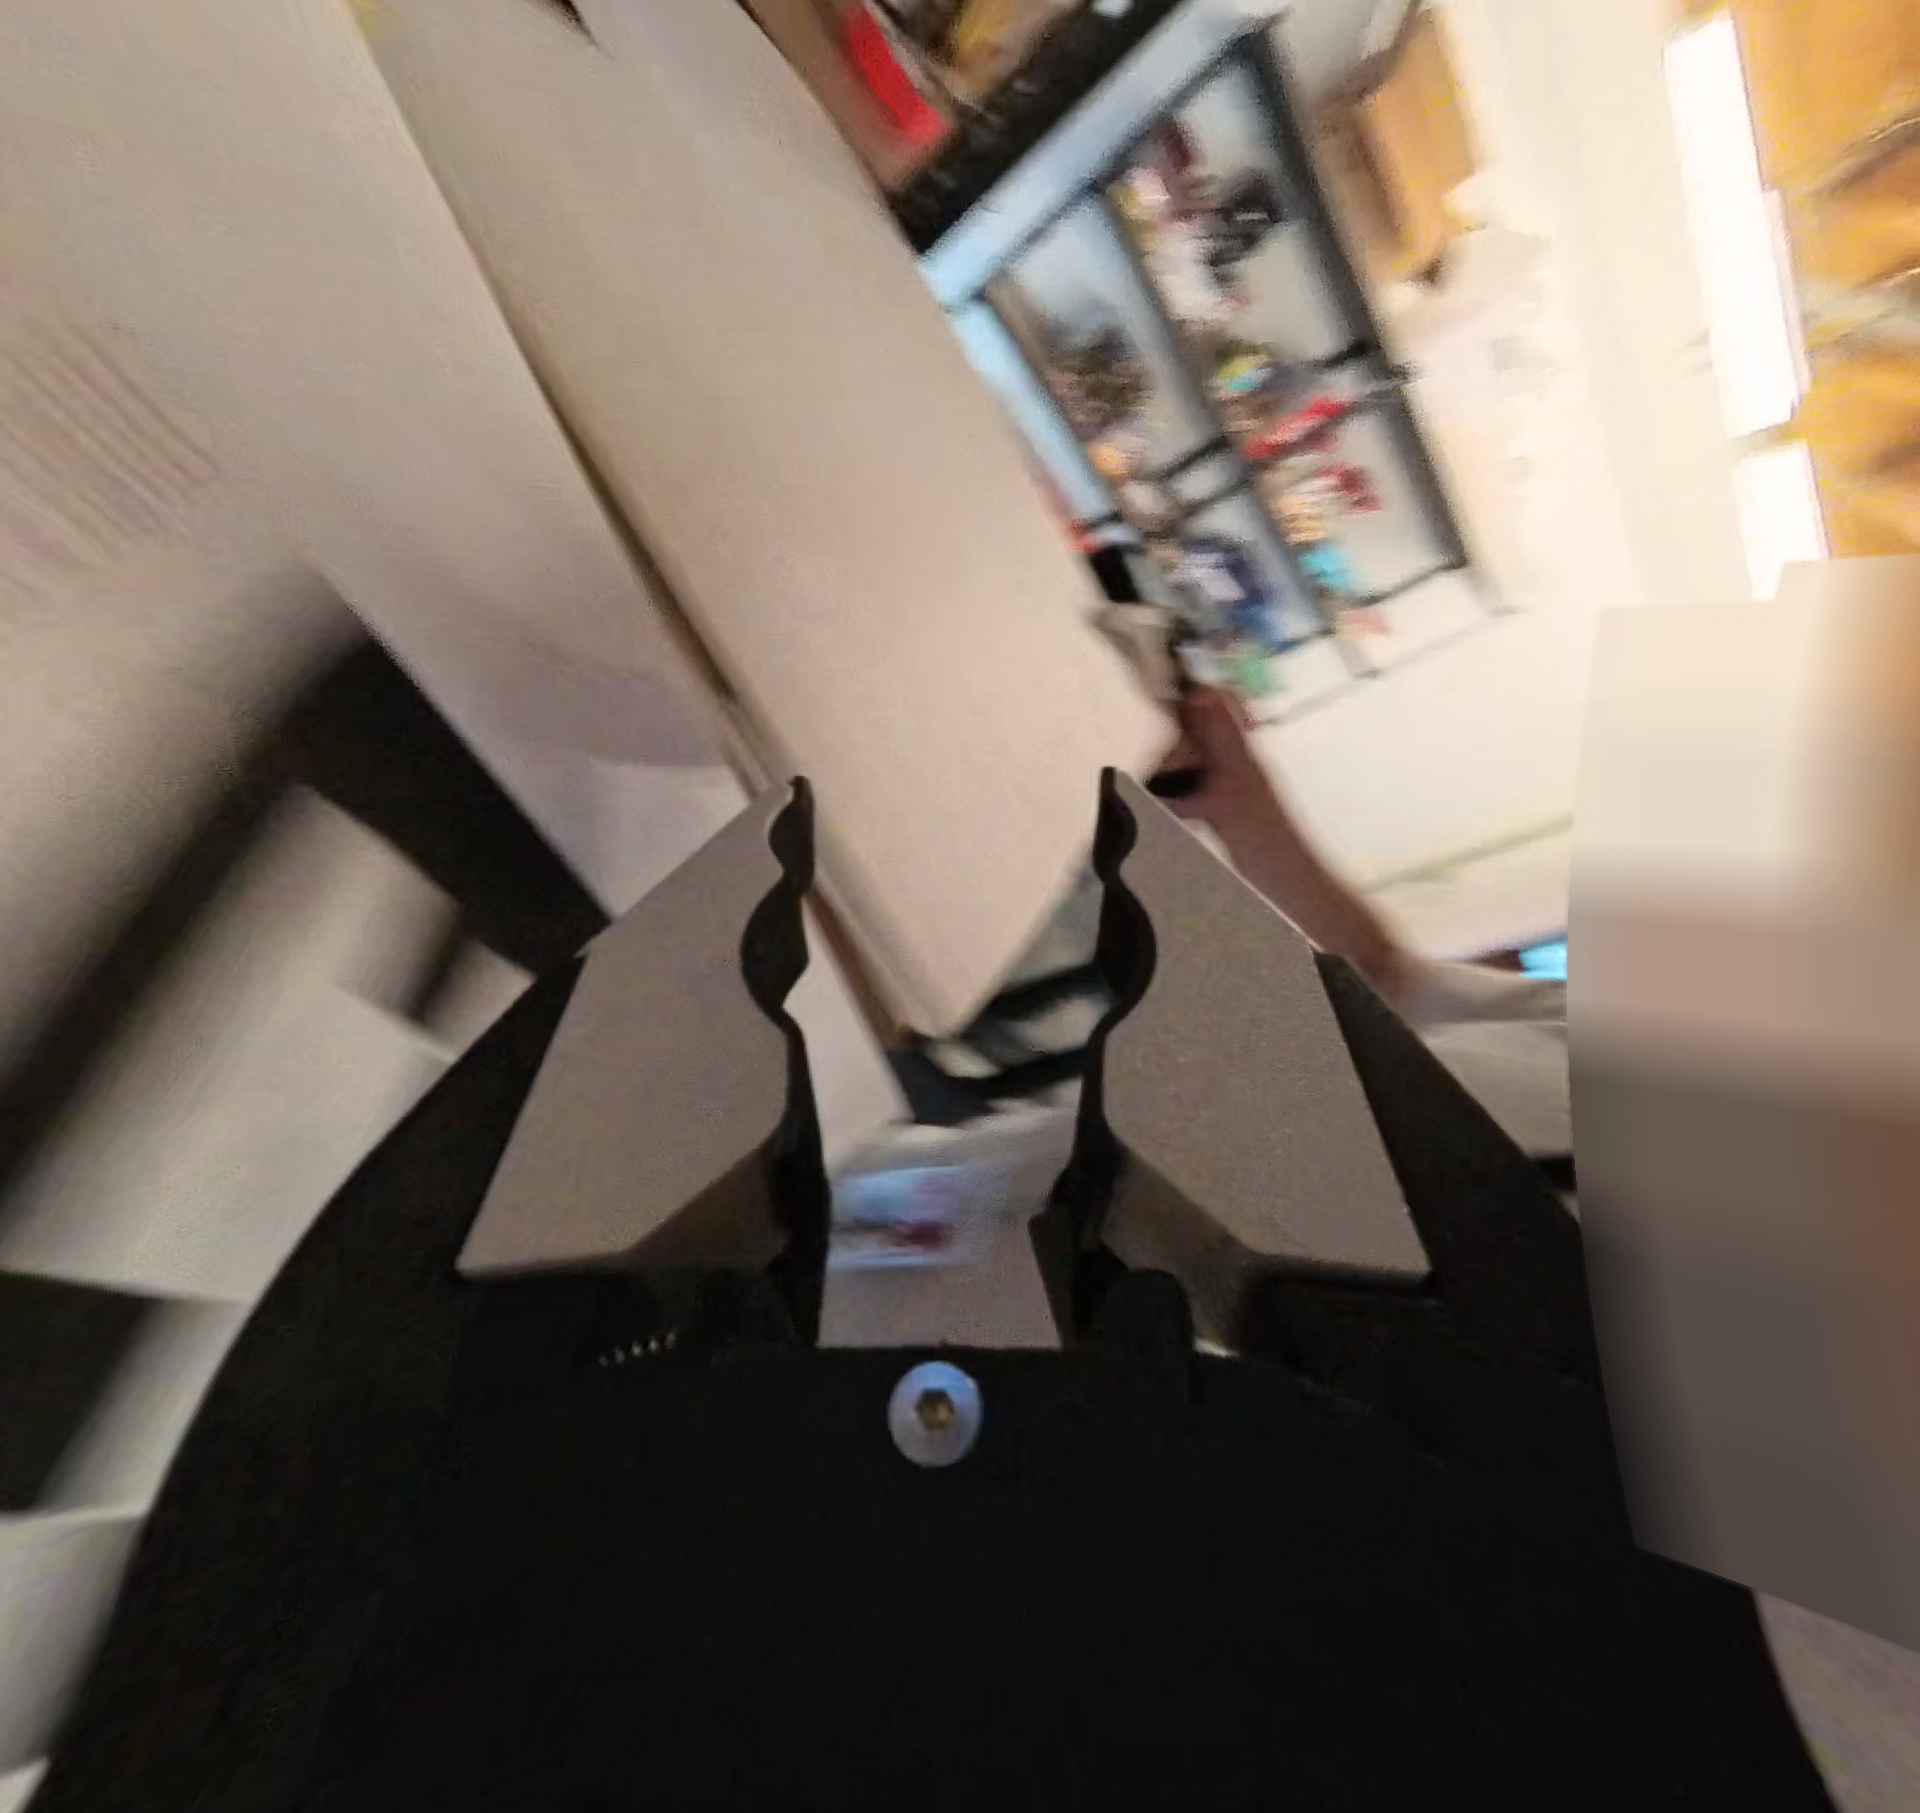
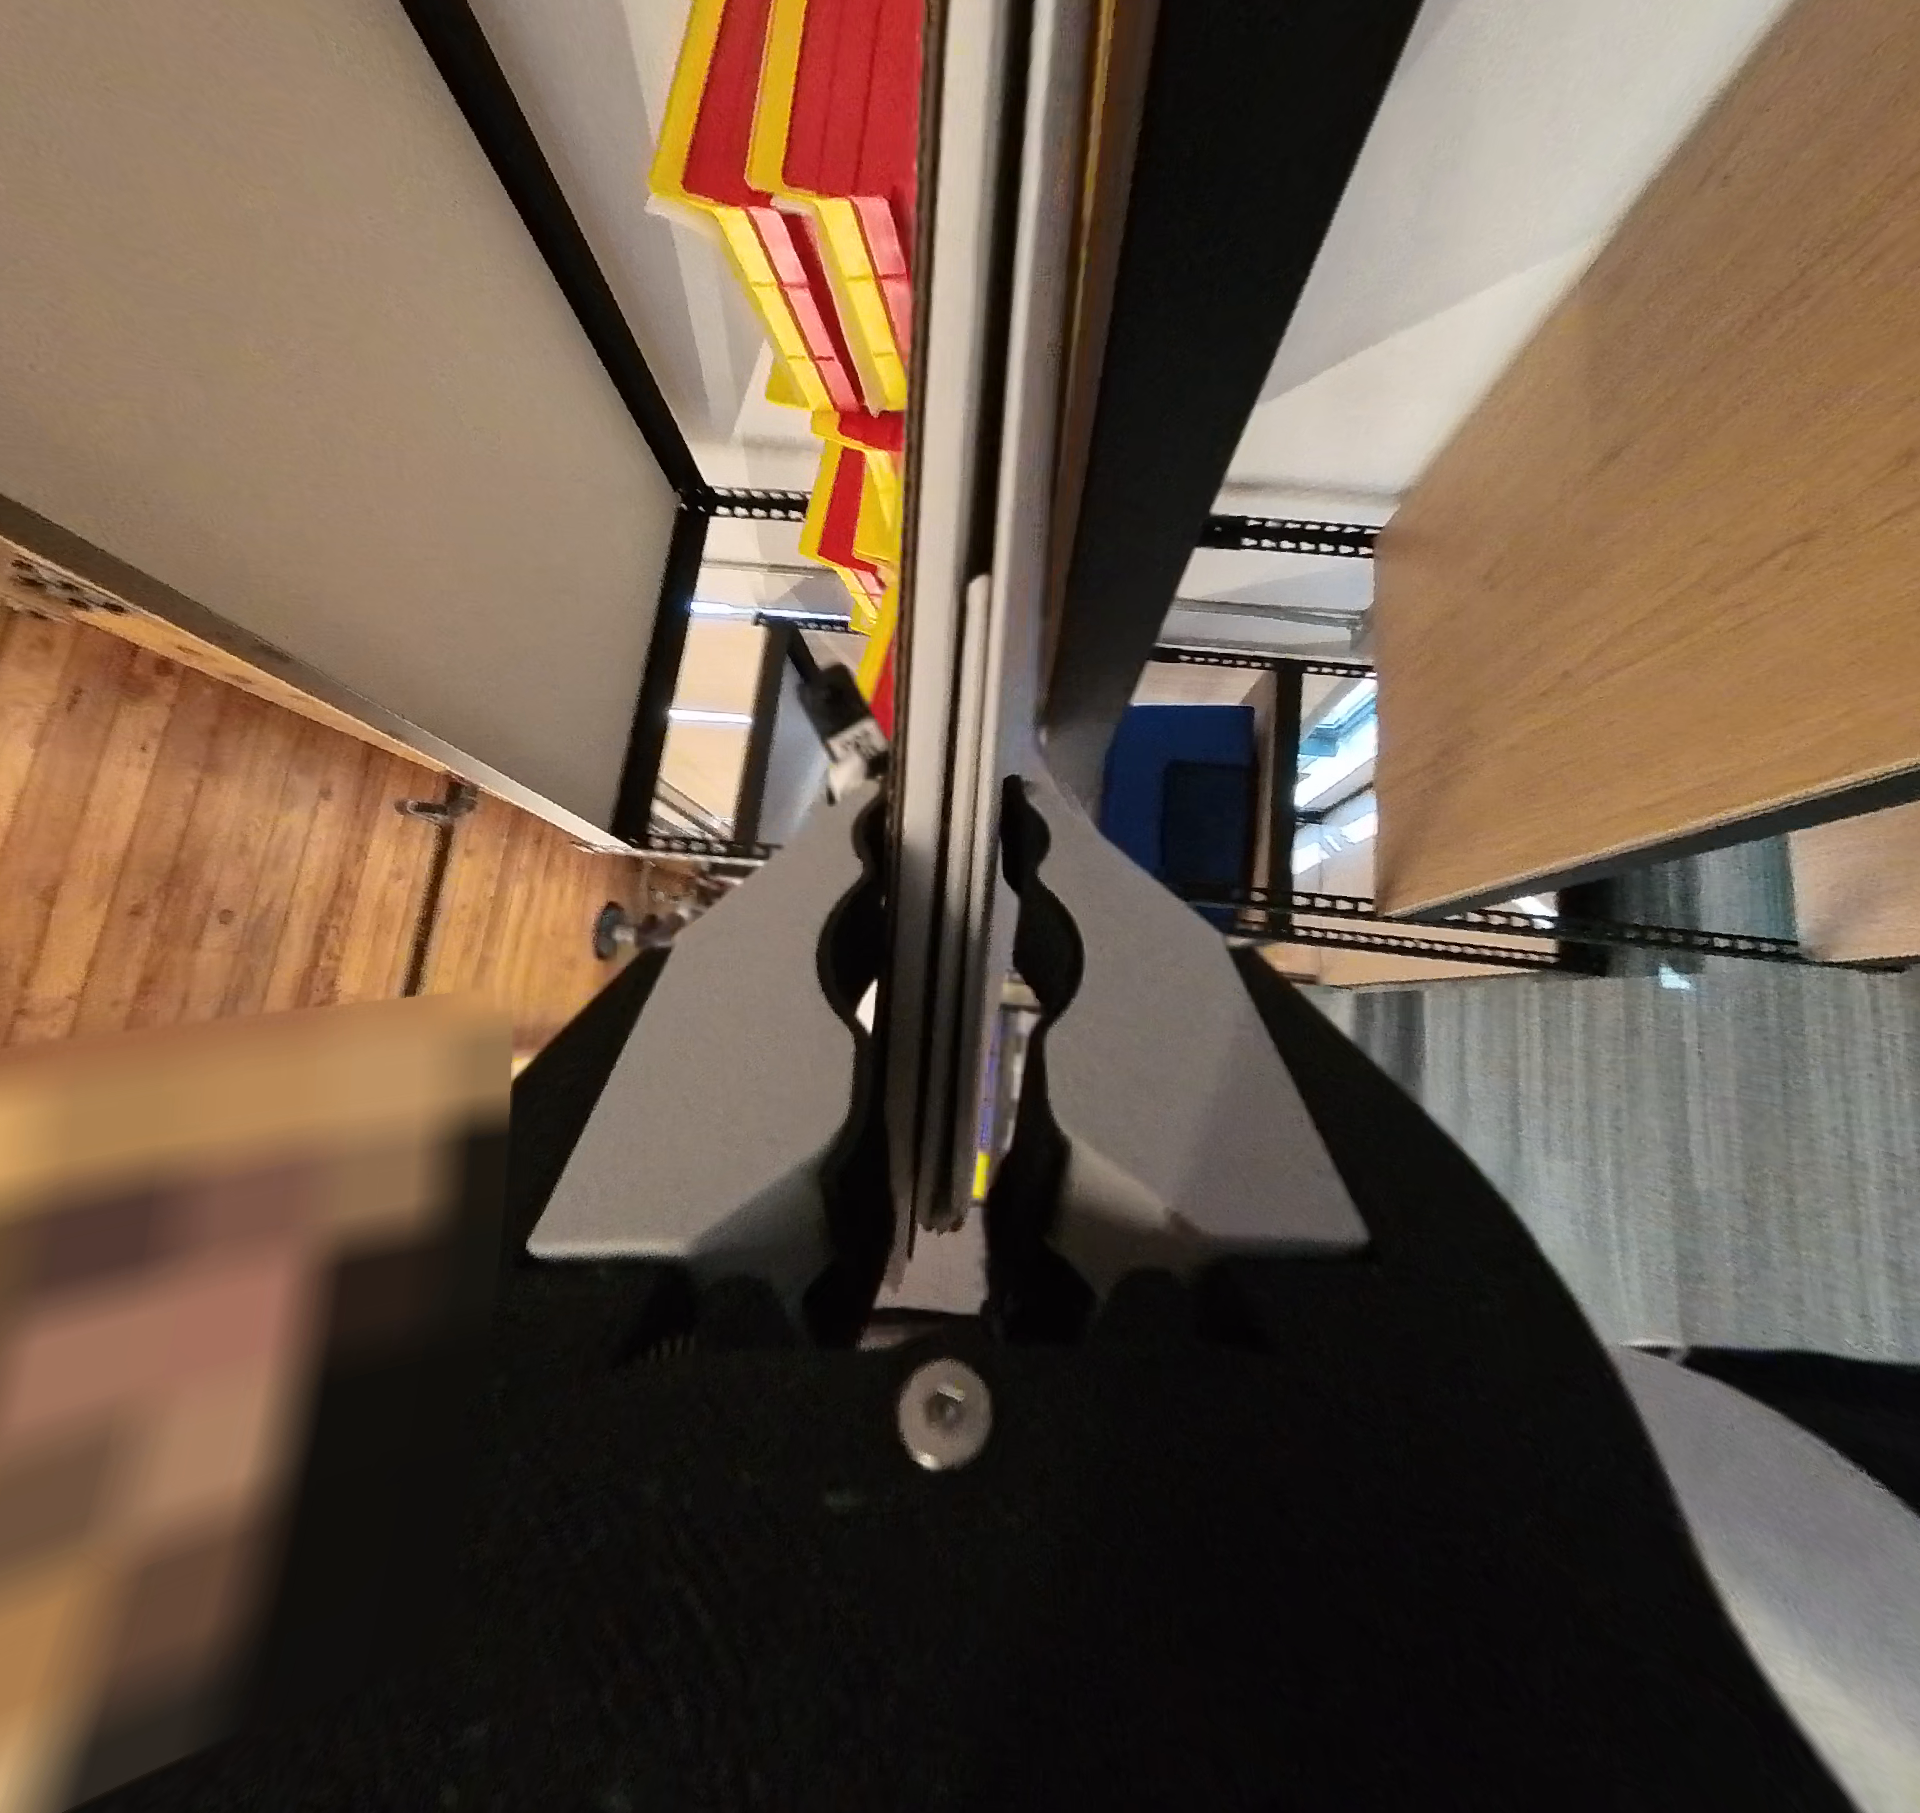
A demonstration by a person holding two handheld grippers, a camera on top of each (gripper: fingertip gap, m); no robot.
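Note:
My right gripper (image 2: 943,797) is shut on a flat grey cardboard box (image 2: 951,620) held edge-on. The box runs straight up the middle of the right wrist view, between the two fingers. Red and yellow cartons (image 2: 821,236) lie stacked just left of the box, farther off. My left gripper (image 1: 954,797) is open and empty. The left wrist view is tilted and motion-blurred. Large pale boxes (image 1: 790,475) lie ahead of the left gripper's fingers, apart from them.
Black metal shelving (image 2: 665,641) with white panels (image 2: 260,309) and a wood board (image 2: 1662,516) frame the right wrist view. A wood floor (image 2: 208,828) shows at left. In the left wrist view a shelf rack with coloured goods (image 1: 1247,392) stands far back. About 35 cm separates my left fingertips from my right.

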